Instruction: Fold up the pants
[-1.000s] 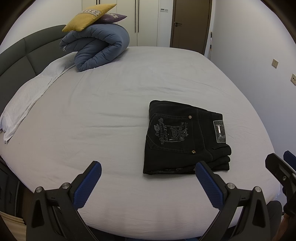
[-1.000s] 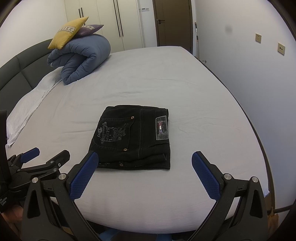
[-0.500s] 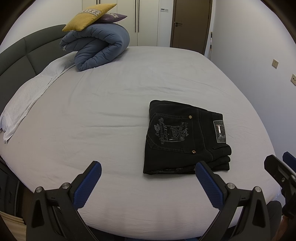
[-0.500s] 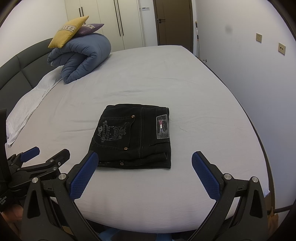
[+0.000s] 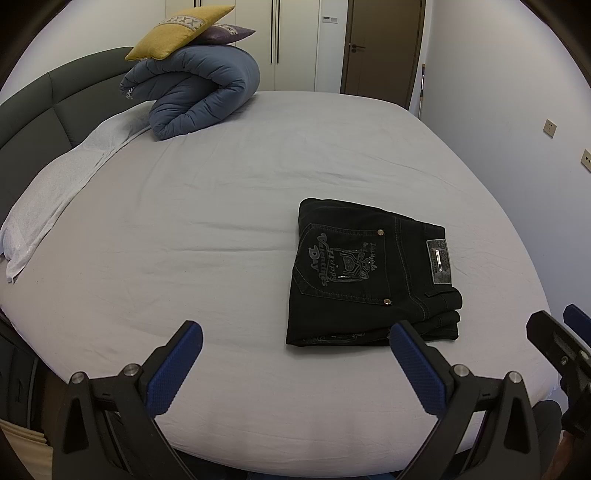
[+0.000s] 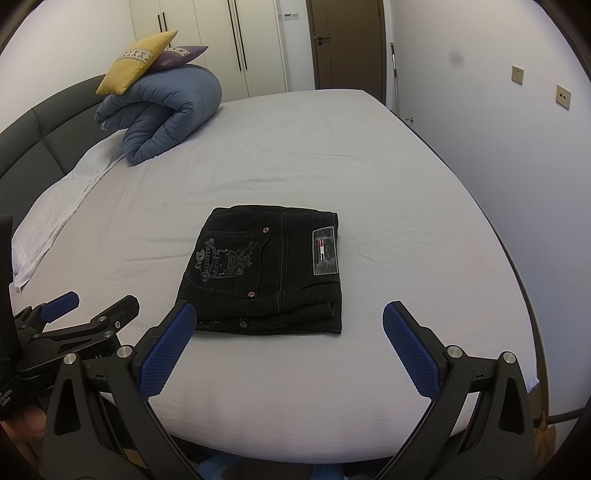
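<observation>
The black pants [image 5: 369, 273] lie folded into a compact rectangle on the bed's grey sheet [image 5: 184, 229], back pocket print and waist patch facing up. They also show in the right wrist view [image 6: 266, 273]. My left gripper [image 5: 295, 332] is open and empty, held back near the bed's front edge, left of the pants. My right gripper [image 6: 284, 314] is open and empty, just in front of the pants' near edge. The right gripper shows at the right edge of the left wrist view [image 5: 557, 332]. The left gripper shows at the left of the right wrist view [image 6: 88, 310].
A rolled blue duvet [image 5: 199, 96] with a yellow pillow [image 5: 177, 33] and a purple pillow [image 5: 229, 33] sits at the bed's far left. A white pillow [image 5: 55, 192] lies along the dark headboard [image 5: 44, 107]. A wall [image 6: 517, 147] runs close on the right.
Both grippers have barely moved; the right wrist view shifted slightly so the pants sit a touch higher. The pants stay still.
</observation>
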`<state>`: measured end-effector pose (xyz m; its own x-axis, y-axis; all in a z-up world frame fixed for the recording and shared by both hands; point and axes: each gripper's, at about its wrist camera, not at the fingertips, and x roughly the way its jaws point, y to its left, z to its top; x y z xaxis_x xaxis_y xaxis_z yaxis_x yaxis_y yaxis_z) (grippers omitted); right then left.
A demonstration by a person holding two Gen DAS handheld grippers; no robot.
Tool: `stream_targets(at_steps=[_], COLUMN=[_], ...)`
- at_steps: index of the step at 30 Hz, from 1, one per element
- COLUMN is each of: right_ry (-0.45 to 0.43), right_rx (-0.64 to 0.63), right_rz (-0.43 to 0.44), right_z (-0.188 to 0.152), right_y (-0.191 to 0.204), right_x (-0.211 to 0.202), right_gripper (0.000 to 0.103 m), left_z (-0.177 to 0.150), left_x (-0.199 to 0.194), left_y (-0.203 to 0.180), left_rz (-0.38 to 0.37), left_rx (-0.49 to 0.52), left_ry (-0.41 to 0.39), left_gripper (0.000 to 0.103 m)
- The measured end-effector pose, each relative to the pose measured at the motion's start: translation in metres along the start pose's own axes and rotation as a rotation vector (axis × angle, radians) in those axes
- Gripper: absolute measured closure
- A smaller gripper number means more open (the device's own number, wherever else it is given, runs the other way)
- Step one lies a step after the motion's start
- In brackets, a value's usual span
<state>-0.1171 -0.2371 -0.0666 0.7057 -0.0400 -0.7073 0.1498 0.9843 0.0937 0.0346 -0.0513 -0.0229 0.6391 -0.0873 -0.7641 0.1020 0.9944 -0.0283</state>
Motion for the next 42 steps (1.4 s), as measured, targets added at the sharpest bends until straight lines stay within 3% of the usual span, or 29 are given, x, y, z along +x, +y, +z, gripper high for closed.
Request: stream_targets(at_steps=[42], right_ry=[0.008], right_rx=[-0.006], right_rz=[0.001], right_z=[-0.0014], right_y=[-0.0011], right_x=[0.0028], right_gripper=[0.000], left_z=[-0.0024], left_x=[0.0029], left_y=[0.0010], left_rz=[0.012], left_rx=[-0.017], left_ry=[0.000], left_gripper=[0.000])
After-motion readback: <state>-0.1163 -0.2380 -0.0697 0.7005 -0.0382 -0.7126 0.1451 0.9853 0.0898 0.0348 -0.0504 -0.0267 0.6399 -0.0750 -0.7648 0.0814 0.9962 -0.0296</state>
